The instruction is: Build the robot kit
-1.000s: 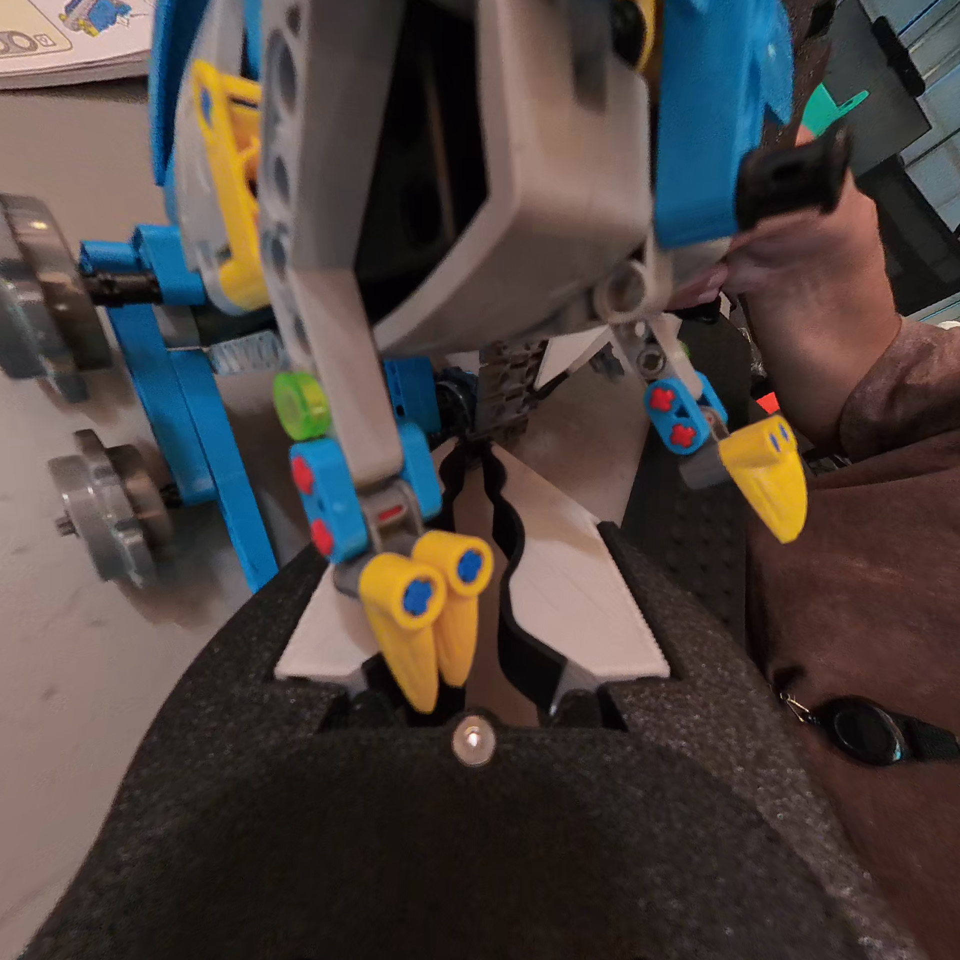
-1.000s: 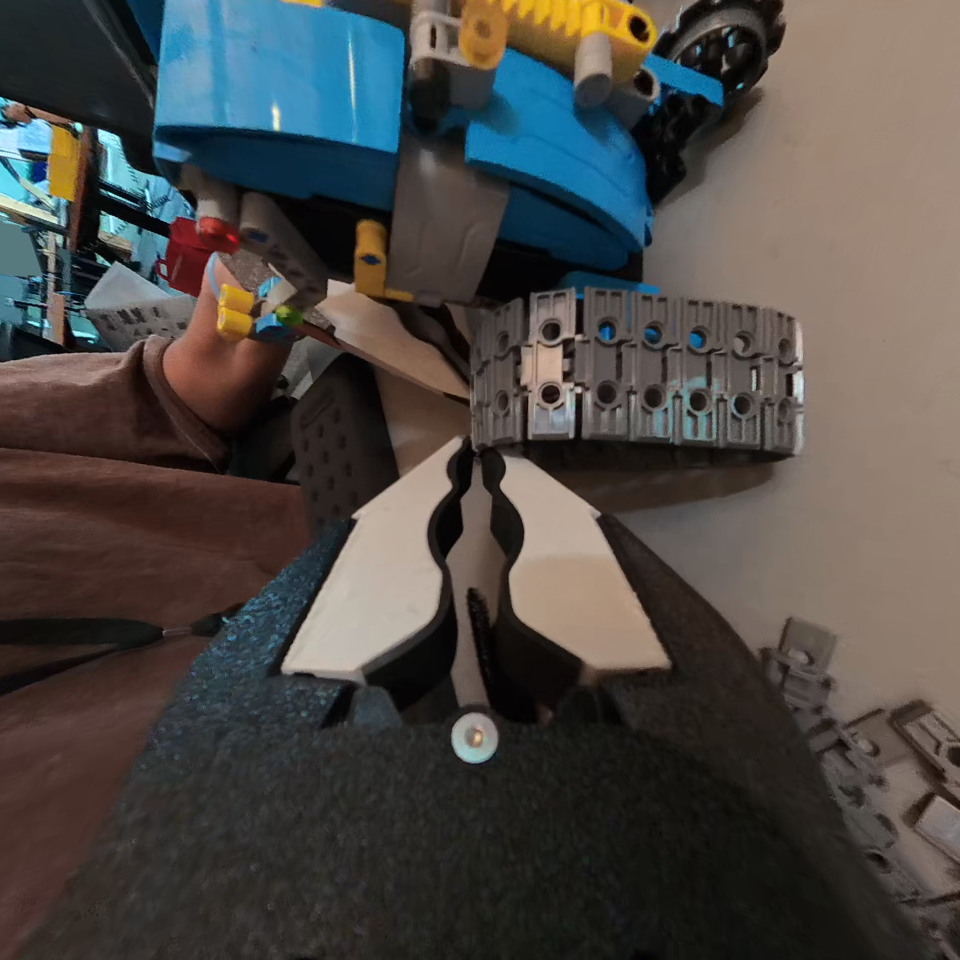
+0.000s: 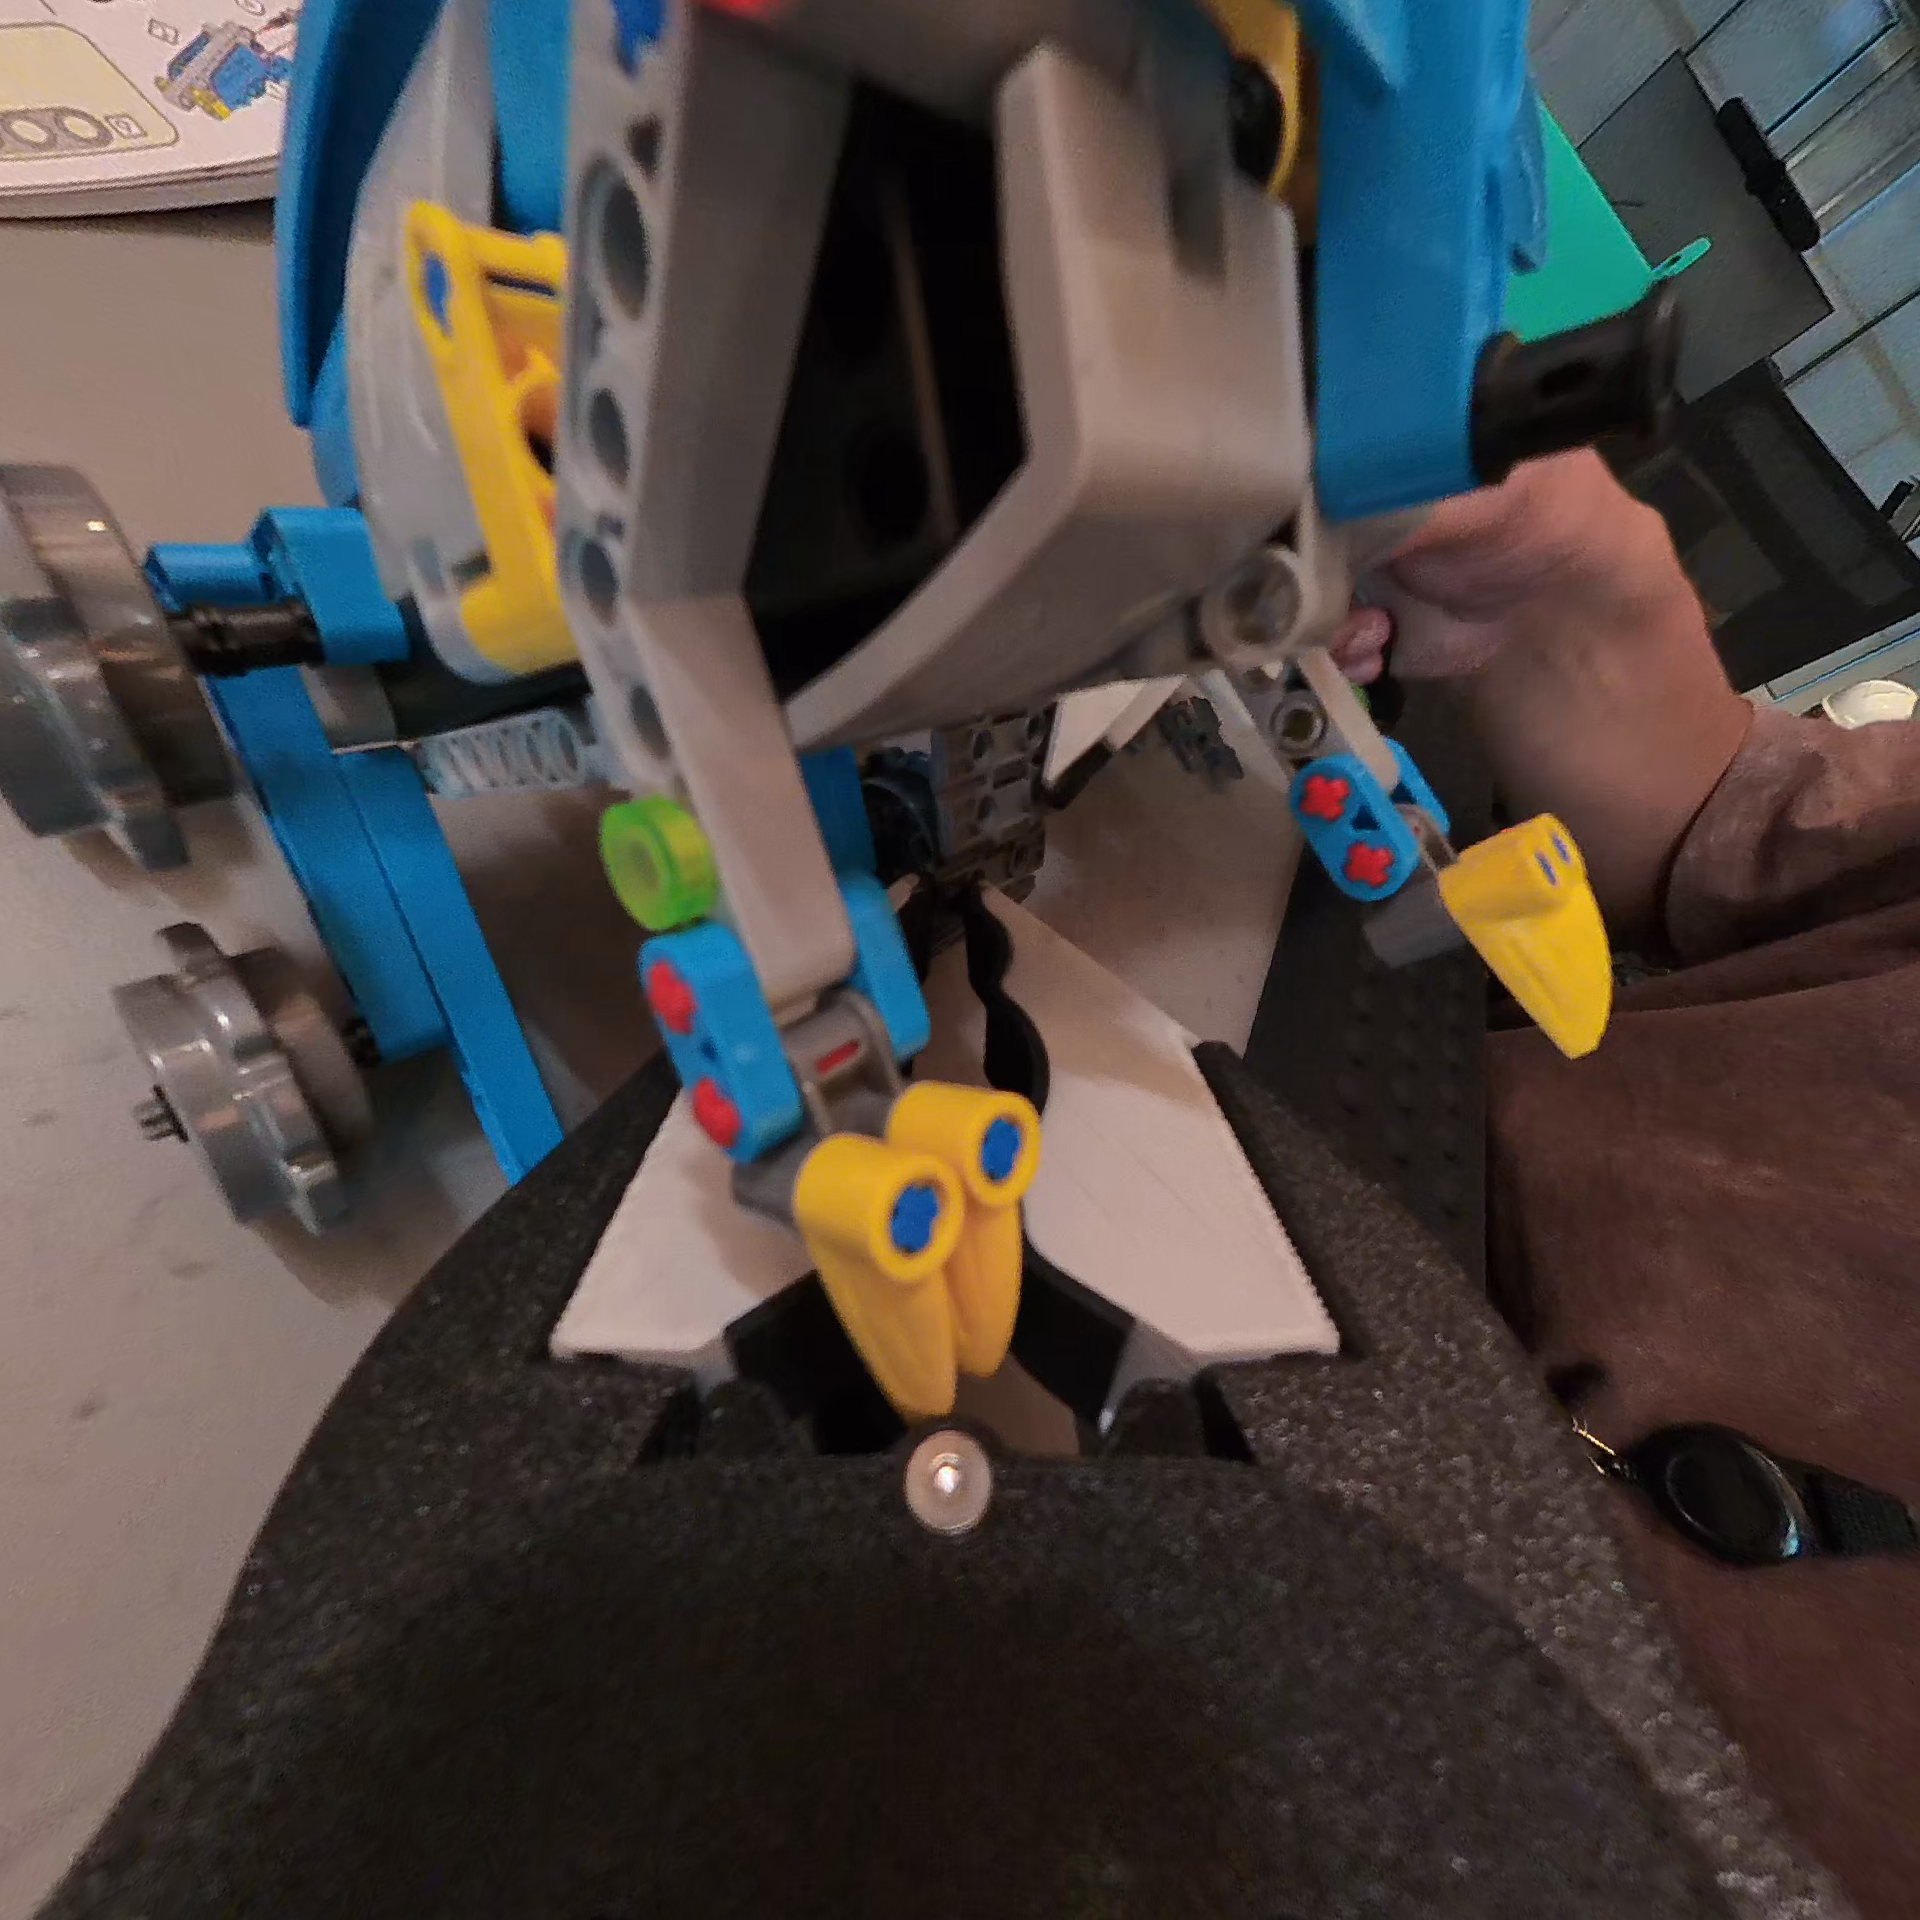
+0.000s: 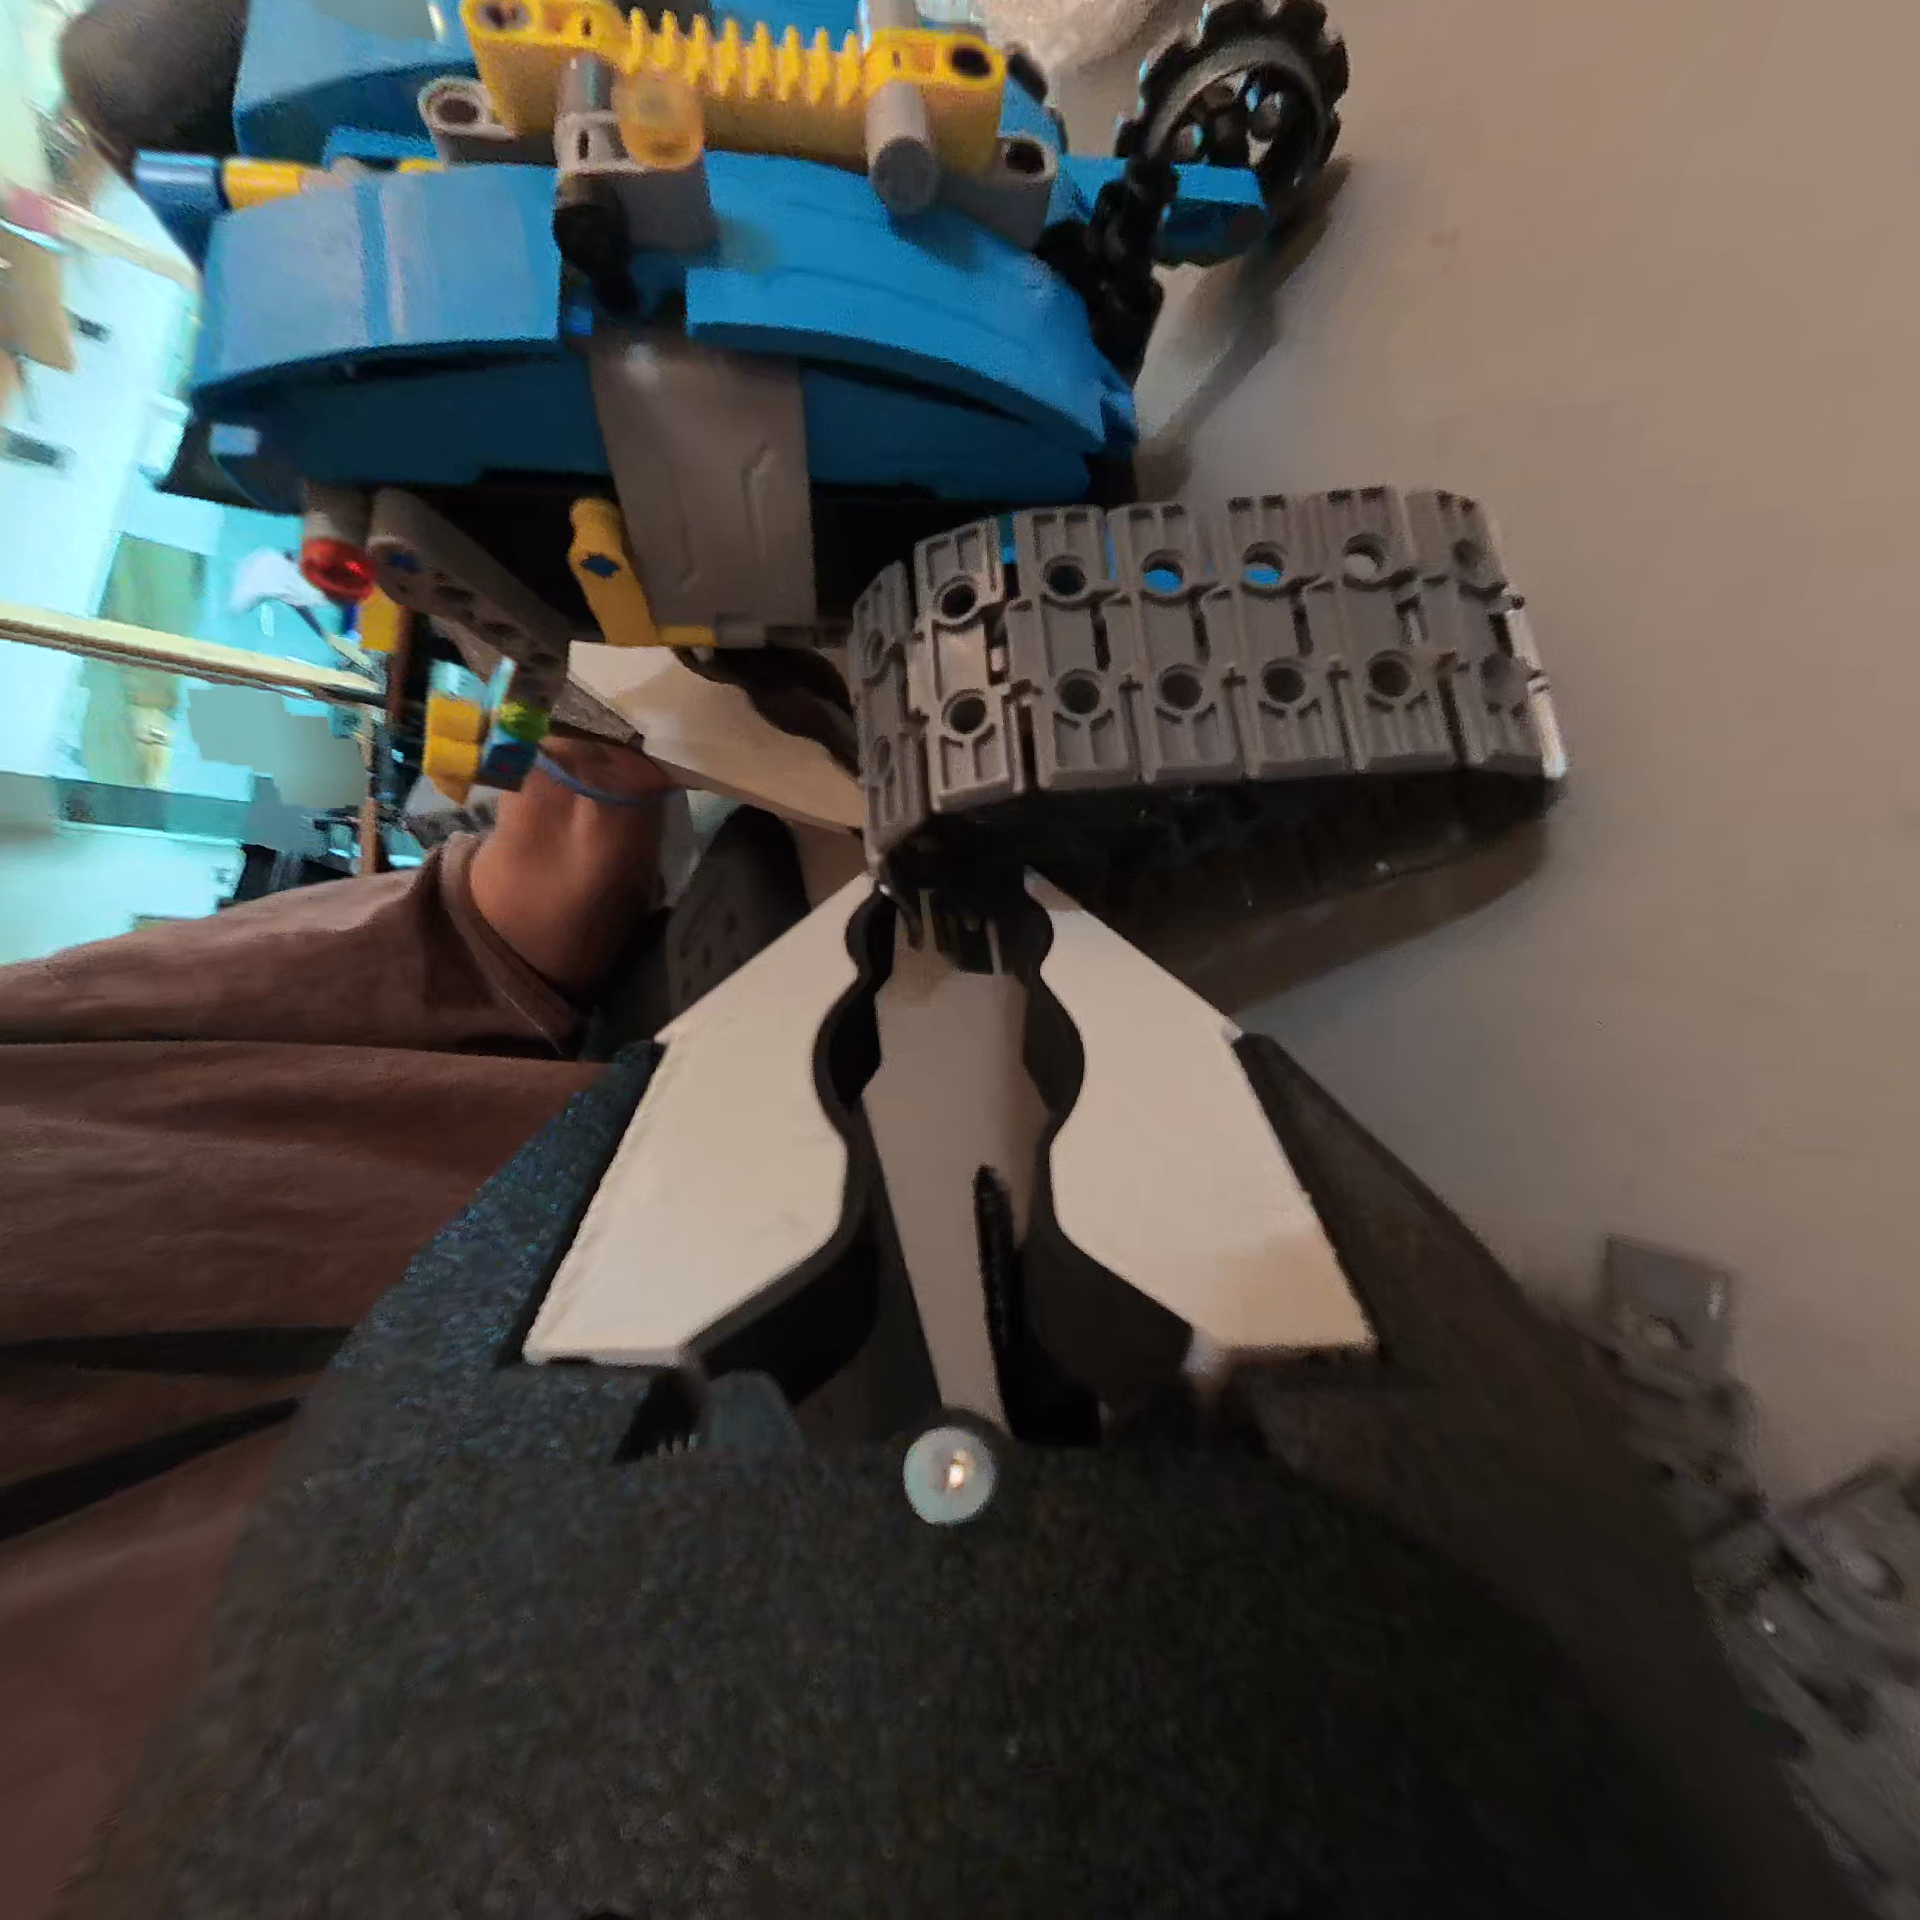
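A blue, grey and yellow toy-brick model (image 3: 1039, 416) fills both views (image 4: 644, 301). In the left wrist view its arm with yellow claws (image 3: 914, 1247) hangs over my left gripper (image 3: 971, 914) and hides most of the left finger. The left gripper's jaws are nearly together, at the end link of a grey track (image 3: 987, 790) under the model. In the right wrist view the grey track (image 4: 1195, 675) lies along the table, its left end curling up. My right gripper (image 4: 961, 894) has its tips on the track's lower left edge, with dark track material between them.
Grey wheels (image 3: 239, 1070) on blue beams stick out at the left. An instruction booklet (image 3: 104, 104) lies at the back left. A person's hand (image 3: 1538, 644) in a brown sleeve is at the right. A black sprocket (image 4: 1236, 104) and loose grey links (image 4: 1662, 1299) lie on the beige table. Both grippers' tips are close together, under 4 cm apart.
The right gripper's fingers stand wider apart than before and now straddle the track's edge. The model has shifted and tilted in the right view. The left view is nearly unchanged.
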